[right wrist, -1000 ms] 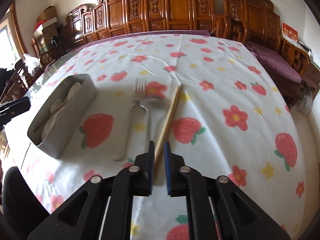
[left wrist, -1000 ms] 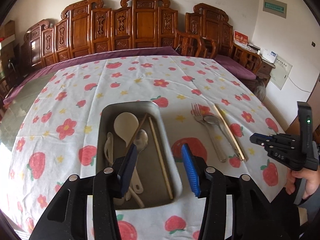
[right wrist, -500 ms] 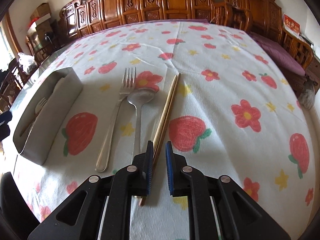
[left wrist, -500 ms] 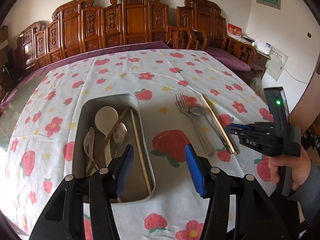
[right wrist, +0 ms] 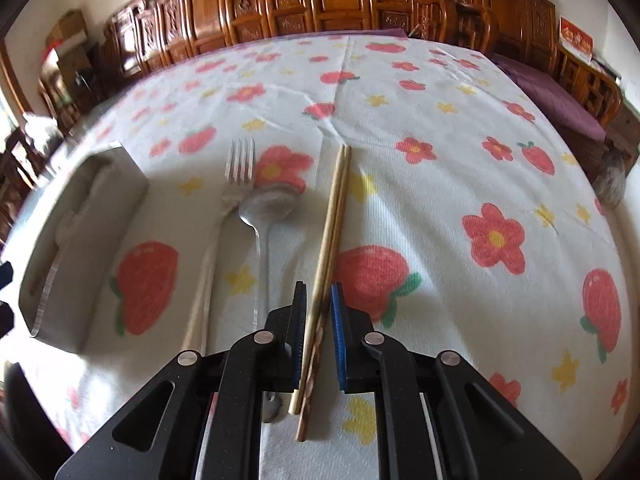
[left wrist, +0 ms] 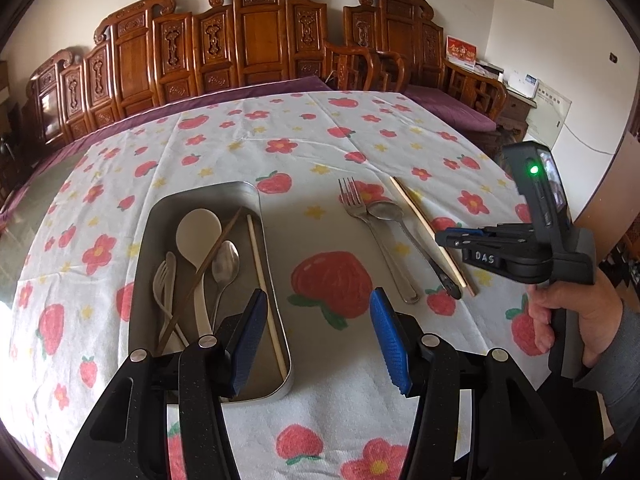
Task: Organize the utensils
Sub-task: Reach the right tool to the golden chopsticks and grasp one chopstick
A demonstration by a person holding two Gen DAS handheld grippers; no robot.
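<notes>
right wrist view: right tool (right wrist: 318,336) slightly parted, straddling chopsticks (right wrist: 331,236), not pinching; left tool (left wrist: 320,336) spread.

The worktop (left wrist: 224,148) wears a strawberry-and-flower cloth. A metal tray (left wrist: 276,280) sits lower left of centre; right of it lie a fork (left wrist: 372,228), a spoon (left wrist: 404,228) and chopsticks (left wrist: 420,216).

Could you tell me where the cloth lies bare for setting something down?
Bare cloth lies between the metal tray and the fork, and beyond the tray's far rim. It is crowded where fork, spoon and chopsticks lie together.
</notes>
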